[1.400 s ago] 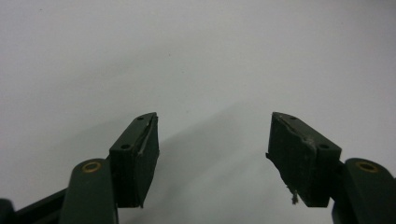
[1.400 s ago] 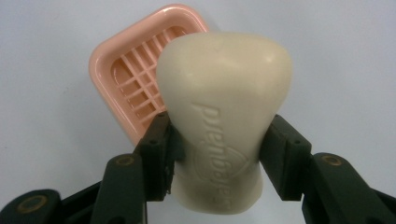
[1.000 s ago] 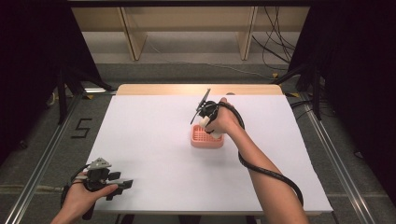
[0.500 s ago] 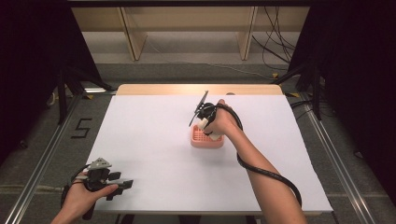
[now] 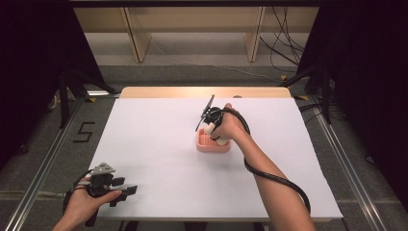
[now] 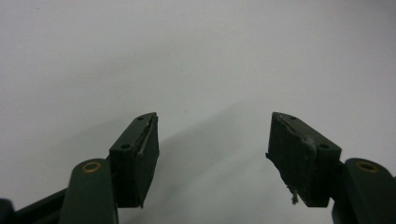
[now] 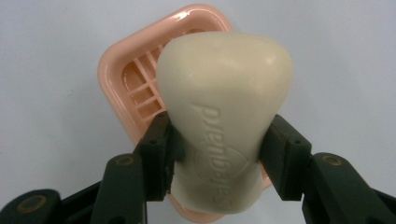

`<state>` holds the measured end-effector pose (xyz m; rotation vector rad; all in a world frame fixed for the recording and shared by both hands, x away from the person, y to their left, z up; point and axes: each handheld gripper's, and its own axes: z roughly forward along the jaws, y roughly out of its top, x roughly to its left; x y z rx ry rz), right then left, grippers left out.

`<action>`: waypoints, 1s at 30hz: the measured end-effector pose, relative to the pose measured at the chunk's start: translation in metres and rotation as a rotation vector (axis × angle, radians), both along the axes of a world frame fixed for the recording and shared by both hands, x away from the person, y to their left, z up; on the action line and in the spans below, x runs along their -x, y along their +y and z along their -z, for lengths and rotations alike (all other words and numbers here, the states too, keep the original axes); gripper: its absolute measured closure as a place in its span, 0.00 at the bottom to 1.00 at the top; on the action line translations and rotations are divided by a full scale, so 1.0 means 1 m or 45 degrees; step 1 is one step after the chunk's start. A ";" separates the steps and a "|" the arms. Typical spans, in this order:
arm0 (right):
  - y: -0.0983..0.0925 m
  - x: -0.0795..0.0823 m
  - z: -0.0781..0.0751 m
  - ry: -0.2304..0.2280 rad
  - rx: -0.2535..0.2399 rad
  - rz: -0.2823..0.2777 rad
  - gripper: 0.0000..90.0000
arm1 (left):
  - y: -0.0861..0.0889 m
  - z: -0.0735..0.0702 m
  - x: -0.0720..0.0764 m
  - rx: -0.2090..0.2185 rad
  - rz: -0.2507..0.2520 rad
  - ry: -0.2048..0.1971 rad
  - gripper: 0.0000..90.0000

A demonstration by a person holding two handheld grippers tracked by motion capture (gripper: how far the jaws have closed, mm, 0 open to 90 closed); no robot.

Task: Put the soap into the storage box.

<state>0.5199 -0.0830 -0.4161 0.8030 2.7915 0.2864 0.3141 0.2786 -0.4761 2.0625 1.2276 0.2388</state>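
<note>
Step in hand: judged to be setting the bar of soap [image 7: 224,126] into the pink soap dish [image 7: 135,88]; the bar hangs over the dish and does not appear seated yet.
Right gripper [image 7: 219,154]: clamped on the soap bar, 1 pad on each long side, low on the bar near its nearer end. In the high view the right gripper [image 5: 211,126] stands over the dish, pointing down.
Soap bar position: directly above the dish, covering most of its slatted floor; the far end of the bar reaches toward the dish's far rim. Whether the underside touches the slats cannot be told.
Soap dish position: on the white table [image 5: 159,144], right of centre, seen in the high view as the pink soap dish [image 5: 204,144] under the right hand [image 5: 230,126].
Left gripper [image 6: 210,149]: jaws spread apart, nothing between them, bare white table ahead. In the high view the left gripper [image 5: 110,185] rests at the near left edge, well apart from the dish.
Alignment advice: square the bar's long axis with the dish's long axis before lowering, so neither end rides on the rim.
Release advice: lower until the bar rests on the slats, then open just enough to clear its sides and lift straight up.
Risk: the dish looks light and may slide or tip if the bar lands on 1 rim.
</note>
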 end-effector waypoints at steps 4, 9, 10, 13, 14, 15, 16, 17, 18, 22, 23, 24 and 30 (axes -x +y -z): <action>0.000 -0.001 0.001 0.004 0.008 -0.007 0.56 | 0.000 0.000 0.000 0.000 0.001 0.001 0.37; 0.000 -0.002 0.003 -0.003 0.009 -0.026 0.56 | 0.000 0.000 0.000 0.000 0.000 0.001 0.37; -0.001 -0.002 0.003 -0.001 0.015 -0.026 0.56 | 0.000 0.000 0.000 0.000 0.001 0.001 0.37; 0.000 -0.001 0.005 0.010 -0.010 -0.009 0.56 | 0.000 0.000 0.000 0.000 -0.001 0.002 0.37; 0.000 -0.001 0.005 0.010 -0.010 -0.009 0.56 | 0.000 0.000 0.000 0.005 -0.001 0.003 0.37; 0.000 -0.002 0.005 0.002 -0.011 -0.015 0.56 | 0.001 -0.001 0.001 0.005 0.011 0.013 0.37; -0.001 -0.002 0.005 -0.001 -0.005 -0.018 0.56 | 0.001 -0.001 0.001 0.005 0.011 0.014 0.37; 0.000 -0.002 0.006 0.005 -0.020 -0.023 0.56 | 0.000 -0.001 0.001 0.008 0.008 0.013 0.37; 0.000 -0.003 0.006 0.012 -0.020 -0.027 0.56 | 0.001 -0.001 0.001 0.008 0.009 0.013 0.37; -0.001 -0.003 0.006 0.010 -0.014 -0.005 0.55 | 0.000 0.000 0.000 0.014 -0.011 0.007 0.37; 0.000 -0.003 0.004 0.004 -0.017 -0.001 0.54 | 0.000 0.000 0.001 0.016 -0.014 0.011 0.37; -0.001 -0.004 0.003 -0.010 -0.025 -0.011 0.55 | -0.001 0.000 0.001 0.020 -0.015 0.011 0.37; -0.007 -0.001 -0.007 -0.048 -0.035 -0.020 0.54 | 0.001 -0.001 0.001 0.007 0.008 0.013 0.37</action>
